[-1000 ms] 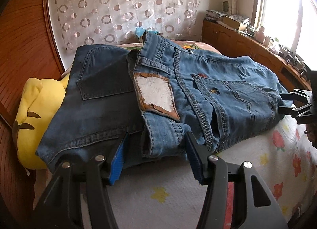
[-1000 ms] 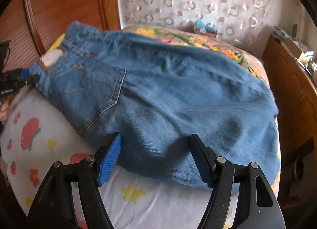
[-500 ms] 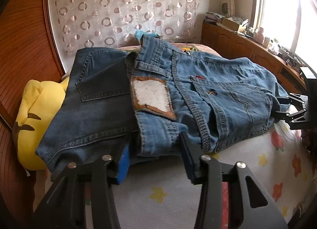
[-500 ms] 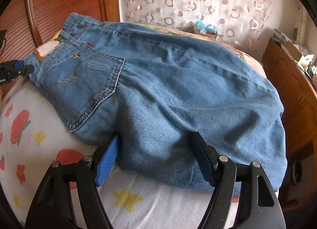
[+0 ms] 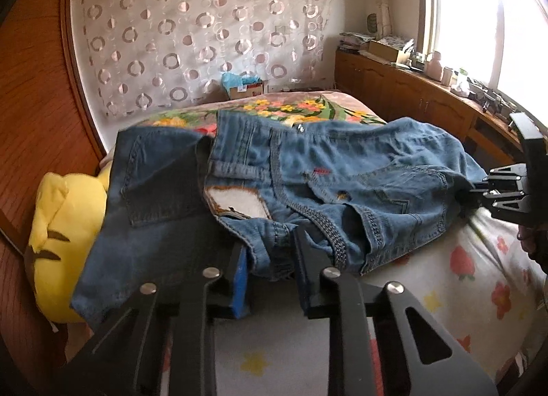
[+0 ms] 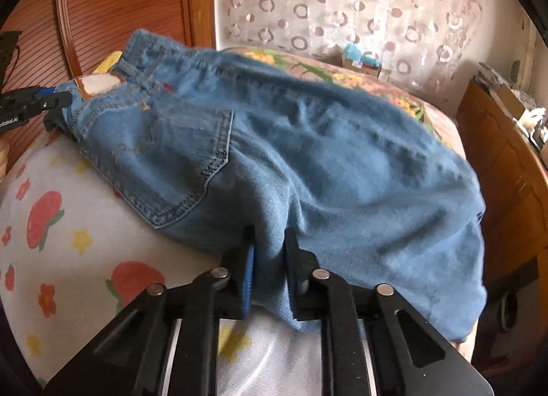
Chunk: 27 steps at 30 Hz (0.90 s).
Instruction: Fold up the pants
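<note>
**On the bed: jeans pinched at both ends**

Across the near half of the bed [image 5: 445,293], lying folded lengthwise: light blue jeans [image 5: 342,170], waistband to the left, legs running off to the right. Back pocket up, tan waist patch [image 5: 236,202] showing near the left end, partly rucked.

At the waistband, left gripper [image 5: 270,272] closing, denim bunched between the black fingers [image 5: 308,259] and pressed against the blue pad; cloth lifted and crumpled just there. At the near edge of the thigh, right gripper [image 6: 269,259] closing too, a fold of denim squeezed tight between its fingers, fabric drawn up into a ridge. Seen from the left camera at the far right edge, biting the jeans' right side; the left one seen from the right camera at far left, on the waistband.

Just left of the jeans and overlapping under their waist: a second, darker pair of jeans [image 5: 154,197], pocket up. Beneath that, at the left edge, a yellow cushion [image 5: 58,235] against the wooden headboard [image 5: 37,115].

Farther back, a flowered blanket [image 5: 281,110], then a small box [image 5: 245,88] by the circle-patterned curtain [image 5: 205,36]. Along the right, a wooden cabinet [image 5: 411,94] below the bright window [image 5: 479,19].
</note>
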Tool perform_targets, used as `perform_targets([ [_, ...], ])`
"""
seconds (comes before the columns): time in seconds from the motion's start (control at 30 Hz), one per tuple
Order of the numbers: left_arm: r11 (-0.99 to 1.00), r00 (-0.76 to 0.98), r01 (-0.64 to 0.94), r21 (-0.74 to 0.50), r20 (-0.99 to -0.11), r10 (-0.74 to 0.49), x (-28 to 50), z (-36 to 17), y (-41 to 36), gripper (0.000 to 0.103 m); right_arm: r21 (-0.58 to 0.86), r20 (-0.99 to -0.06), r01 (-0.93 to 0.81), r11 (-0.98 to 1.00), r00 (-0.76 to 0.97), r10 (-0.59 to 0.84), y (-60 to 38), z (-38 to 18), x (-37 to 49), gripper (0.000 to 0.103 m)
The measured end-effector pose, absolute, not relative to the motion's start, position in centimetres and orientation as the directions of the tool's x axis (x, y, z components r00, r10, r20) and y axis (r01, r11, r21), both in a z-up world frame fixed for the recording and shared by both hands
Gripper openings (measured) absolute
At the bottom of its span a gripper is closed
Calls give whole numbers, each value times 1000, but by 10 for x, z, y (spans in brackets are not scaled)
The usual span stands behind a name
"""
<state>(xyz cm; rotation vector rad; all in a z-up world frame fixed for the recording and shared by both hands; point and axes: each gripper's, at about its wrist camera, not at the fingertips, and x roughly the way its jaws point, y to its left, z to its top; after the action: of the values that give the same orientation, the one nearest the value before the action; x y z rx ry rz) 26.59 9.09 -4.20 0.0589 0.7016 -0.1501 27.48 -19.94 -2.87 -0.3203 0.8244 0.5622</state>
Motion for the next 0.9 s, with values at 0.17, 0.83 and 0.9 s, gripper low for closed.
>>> perform_targets([
  [0.17,985,801,169,16,-585,-128,269,-5,79,18,-91,-710,-567,819,614,346,-205,6,275,8],
  [0.83,985,942,152,78,-312,-121,237,164,77,14,-213,-507,-473,855,801,318,-232,183,234,6],
  [0.9,987,944,142,71,-310,-113,226,165,89,14,-233,-509,-487,842,799,321,-223,187,217,6],
])
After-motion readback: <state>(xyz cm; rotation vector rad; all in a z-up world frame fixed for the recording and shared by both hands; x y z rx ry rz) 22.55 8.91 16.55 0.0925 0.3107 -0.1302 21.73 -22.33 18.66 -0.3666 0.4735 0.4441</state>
